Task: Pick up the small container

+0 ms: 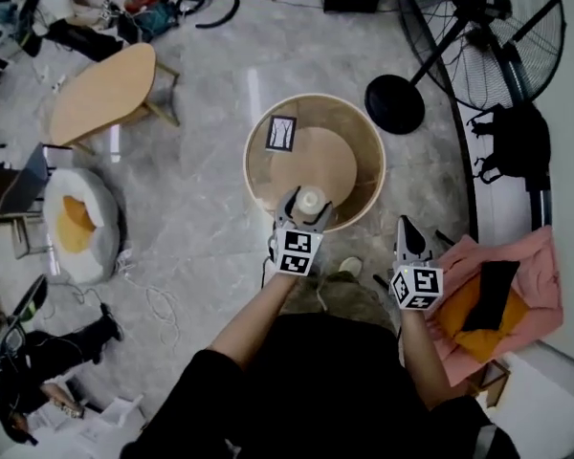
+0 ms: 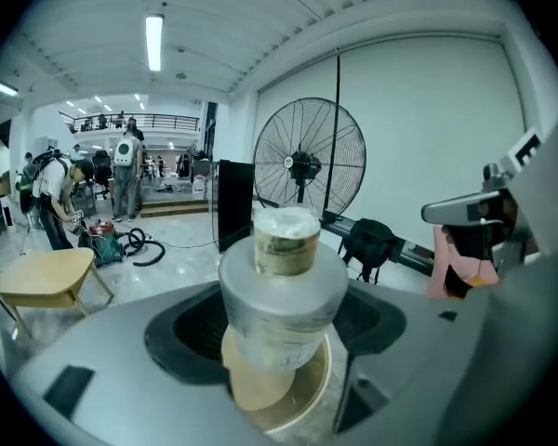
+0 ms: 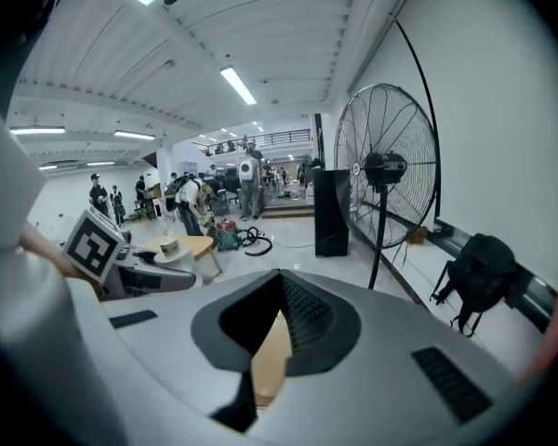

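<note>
The small container point(image 1: 312, 199) is a clear jar with a gold band and a pale lid. My left gripper point(image 1: 306, 207) is shut on it, holding it upright above the near edge of the round wooden table point(image 1: 364, 132). In the left gripper view the small container point(image 2: 281, 249) fills the middle between the jaws of the left gripper point(image 2: 281, 331), with the table top below it. To the right, near the person's body and off the table, my right gripper point(image 1: 406, 228) is shut on nothing. In the right gripper view the jaws of the right gripper point(image 3: 277, 295) meet in a point.
A small picture card point(image 1: 280, 134) lies on the round table. A big floor fan point(image 1: 478, 27) with a black base point(image 1: 394, 103) stands behind it. A low wooden table point(image 1: 105, 89) and a cushion point(image 1: 77, 223) are at the left. Pink cloth point(image 1: 521, 285) lies at the right.
</note>
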Demonstrator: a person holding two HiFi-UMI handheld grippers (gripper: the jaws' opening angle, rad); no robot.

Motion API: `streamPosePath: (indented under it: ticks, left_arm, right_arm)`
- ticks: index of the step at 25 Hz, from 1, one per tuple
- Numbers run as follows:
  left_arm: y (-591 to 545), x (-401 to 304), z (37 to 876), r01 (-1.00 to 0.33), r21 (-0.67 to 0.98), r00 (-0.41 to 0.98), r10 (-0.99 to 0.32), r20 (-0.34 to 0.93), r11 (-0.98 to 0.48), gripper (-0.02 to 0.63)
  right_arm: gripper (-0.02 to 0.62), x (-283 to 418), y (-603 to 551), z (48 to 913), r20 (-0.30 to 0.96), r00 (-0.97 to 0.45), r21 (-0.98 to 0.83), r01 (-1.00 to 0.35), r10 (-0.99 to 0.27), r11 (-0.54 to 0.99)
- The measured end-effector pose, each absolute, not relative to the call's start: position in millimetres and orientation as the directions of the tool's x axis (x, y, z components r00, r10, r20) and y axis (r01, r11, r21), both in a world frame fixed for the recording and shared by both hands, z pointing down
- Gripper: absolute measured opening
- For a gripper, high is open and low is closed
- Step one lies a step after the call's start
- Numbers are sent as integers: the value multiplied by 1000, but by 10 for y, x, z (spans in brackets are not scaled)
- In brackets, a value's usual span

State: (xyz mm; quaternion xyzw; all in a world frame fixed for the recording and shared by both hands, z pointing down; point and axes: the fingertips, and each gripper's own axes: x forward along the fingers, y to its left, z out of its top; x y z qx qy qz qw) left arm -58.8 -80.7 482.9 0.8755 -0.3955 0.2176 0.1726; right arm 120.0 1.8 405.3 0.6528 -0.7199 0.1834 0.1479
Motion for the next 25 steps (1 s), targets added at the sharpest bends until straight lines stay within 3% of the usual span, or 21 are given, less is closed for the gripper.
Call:
streamPosePath:
  ticks: [9, 19, 25]
  left_arm:
    - [-605, -1066, 3766, -787, 89, 574, -671, 469, -611, 344]
    - [-765, -1410, 3440, -807, 72, 558, -717, 419, -586, 344]
    - [-839, -1383, 3388, -803, 81, 565, -711, 418, -591, 344]
  right_arm:
    - [21, 1022, -303, 2921, 304, -110, 20, -992, -946, 122]
    - [21, 635, -460, 2875, 262, -140, 48, -986, -955, 157]
    - [21, 747, -518, 2813, 245, -89, 37, -994, -965, 102]
